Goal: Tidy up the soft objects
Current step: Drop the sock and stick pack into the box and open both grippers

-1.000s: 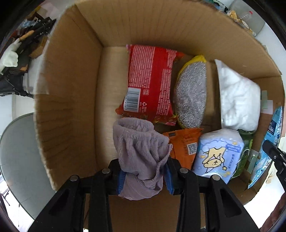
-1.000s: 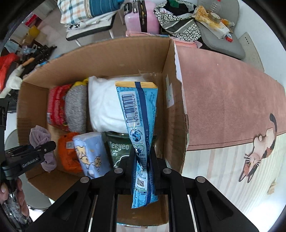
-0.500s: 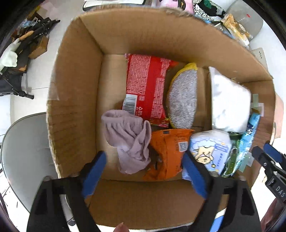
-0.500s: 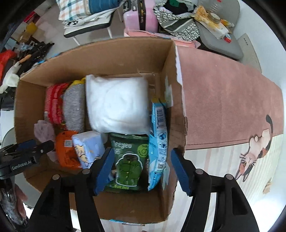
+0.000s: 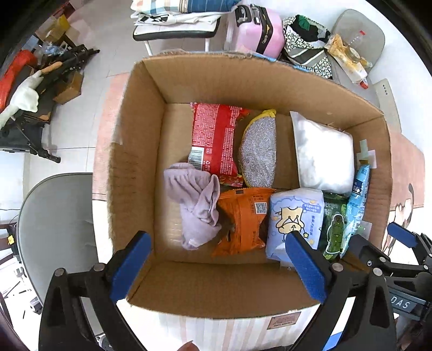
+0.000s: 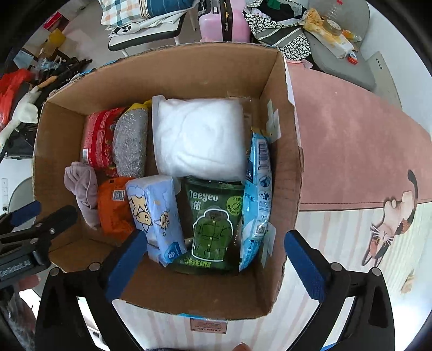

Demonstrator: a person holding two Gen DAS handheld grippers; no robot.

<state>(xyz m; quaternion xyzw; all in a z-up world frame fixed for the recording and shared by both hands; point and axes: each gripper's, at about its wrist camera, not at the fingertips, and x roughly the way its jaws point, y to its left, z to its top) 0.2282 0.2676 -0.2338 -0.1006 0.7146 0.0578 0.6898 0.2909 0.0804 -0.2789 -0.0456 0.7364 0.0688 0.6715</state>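
An open cardboard box [image 5: 135, 162] [image 6: 289, 189] holds several soft items. A lilac cloth [image 5: 197, 208] [image 6: 83, 191] lies at its left, beside an orange packet [image 5: 243, 216] and a blue tissue pack [image 5: 294, 216] [image 6: 154, 210]. A light-blue pouch [image 6: 256, 199] [image 5: 356, 205] stands against the right wall next to a green pouch [image 6: 213, 221]. A red packet [image 5: 216, 137], a grey scrubber [image 5: 259, 154] and a white bag [image 6: 199, 137] lie at the back. My left gripper [image 5: 216, 262] and right gripper [image 6: 213, 259] are open and empty above the box's near wall.
The box sits on a pink striped mat with a cat picture [image 6: 388, 216]. A grey chair seat [image 5: 54, 229] is at the left. A pink suitcase [image 5: 256, 29], a chair with folded cloth [image 5: 178, 19] and floor clutter [image 5: 40, 75] lie beyond.
My left gripper let go of the lilac cloth, and my right gripper let go of the light-blue pouch. Both opened and pulled back up out of the box.
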